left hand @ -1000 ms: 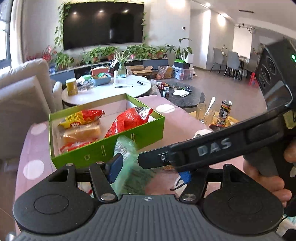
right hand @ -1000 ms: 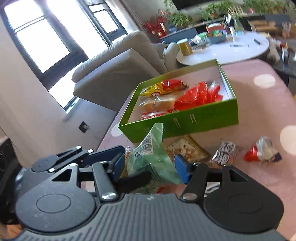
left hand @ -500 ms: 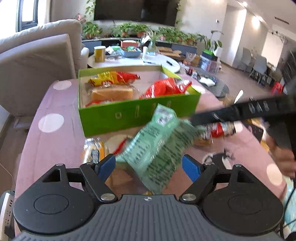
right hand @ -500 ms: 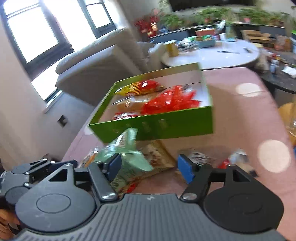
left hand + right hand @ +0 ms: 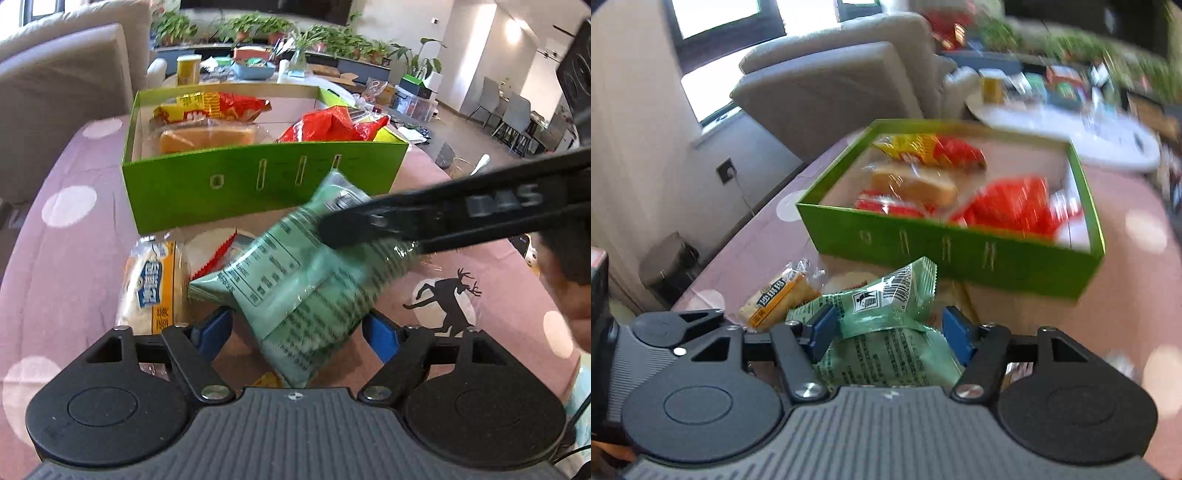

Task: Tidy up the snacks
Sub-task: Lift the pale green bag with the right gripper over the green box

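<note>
Pink dotted tablecloth (image 5: 66, 266) is carrying a green box (image 5: 236, 184) partly filled with snacks. We are seeing the green snack packet (image 5: 306, 295) just in front of the box, between both grippers. Left gripper (image 5: 295, 332) jaws, just closing, are flanking it without clear contact. Right gripper (image 5: 886, 332) jaws, also closing, are touching the packet's sides.

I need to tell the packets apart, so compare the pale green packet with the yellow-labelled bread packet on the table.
The pale green packet lies between the gripper fingers, tilted; the bread packet lies beside it on the pink tablecloth, clear of them. The green one is opaque with printed text and a barcode; the bread one is clear with a yellow label. Both remain outside the green box.
</note>
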`<action>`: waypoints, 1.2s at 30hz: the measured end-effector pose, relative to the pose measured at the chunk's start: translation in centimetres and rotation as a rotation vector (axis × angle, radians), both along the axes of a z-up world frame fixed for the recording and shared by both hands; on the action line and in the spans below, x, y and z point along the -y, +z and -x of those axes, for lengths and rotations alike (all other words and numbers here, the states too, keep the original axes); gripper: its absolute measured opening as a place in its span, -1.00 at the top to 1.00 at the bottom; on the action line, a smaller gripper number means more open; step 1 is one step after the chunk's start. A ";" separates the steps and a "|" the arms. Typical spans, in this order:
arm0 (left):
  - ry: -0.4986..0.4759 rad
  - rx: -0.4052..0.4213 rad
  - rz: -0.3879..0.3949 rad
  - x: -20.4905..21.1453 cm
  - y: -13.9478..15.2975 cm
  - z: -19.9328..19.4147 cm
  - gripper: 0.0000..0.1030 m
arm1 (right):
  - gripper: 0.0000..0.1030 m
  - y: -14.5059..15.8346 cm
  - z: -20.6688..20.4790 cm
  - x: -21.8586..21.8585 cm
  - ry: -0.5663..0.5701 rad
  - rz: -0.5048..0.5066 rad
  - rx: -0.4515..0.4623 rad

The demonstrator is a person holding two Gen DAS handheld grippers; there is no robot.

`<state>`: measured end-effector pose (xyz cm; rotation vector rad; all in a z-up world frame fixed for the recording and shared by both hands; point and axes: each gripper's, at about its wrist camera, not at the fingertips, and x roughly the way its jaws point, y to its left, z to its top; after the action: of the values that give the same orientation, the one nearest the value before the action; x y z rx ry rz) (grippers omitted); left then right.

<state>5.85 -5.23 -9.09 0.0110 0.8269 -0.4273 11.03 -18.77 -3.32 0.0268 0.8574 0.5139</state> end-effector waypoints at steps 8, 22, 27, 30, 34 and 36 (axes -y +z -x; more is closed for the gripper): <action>-0.085 0.033 0.001 0.8 0.2 0.8 -0.31 | -0.26 -0.6 2.2 4.1 -0.079 -0.101 -0.091; -0.072 0.136 0.009 0.7 2.5 1.9 -0.31 | -0.26 -0.5 3.7 4.0 -0.100 -0.127 -0.062; -0.078 0.202 0.018 0.9 4.5 2.4 -0.31 | -0.26 1.2 4.3 4.6 -0.116 -0.164 -0.005; -0.079 0.228 0.018 1.1 5.4 2.1 -0.31 | -0.26 2.2 4.3 4.9 -0.124 -0.182 0.027; -0.079 0.264 0.010 1.7 6.4 1.3 -0.32 | -0.26 3.1 3.7 5.2 -0.140 -0.204 0.058; -0.077 0.276 0.007 2.0 6.9 0.6 -0.32 | -0.26 3.6 3.3 5.3 -0.143 -0.209 0.073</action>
<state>5.25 -7.18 -2.15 0.0934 0.5547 -0.4895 7.71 -24.05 0.26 0.2578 0.7214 0.4656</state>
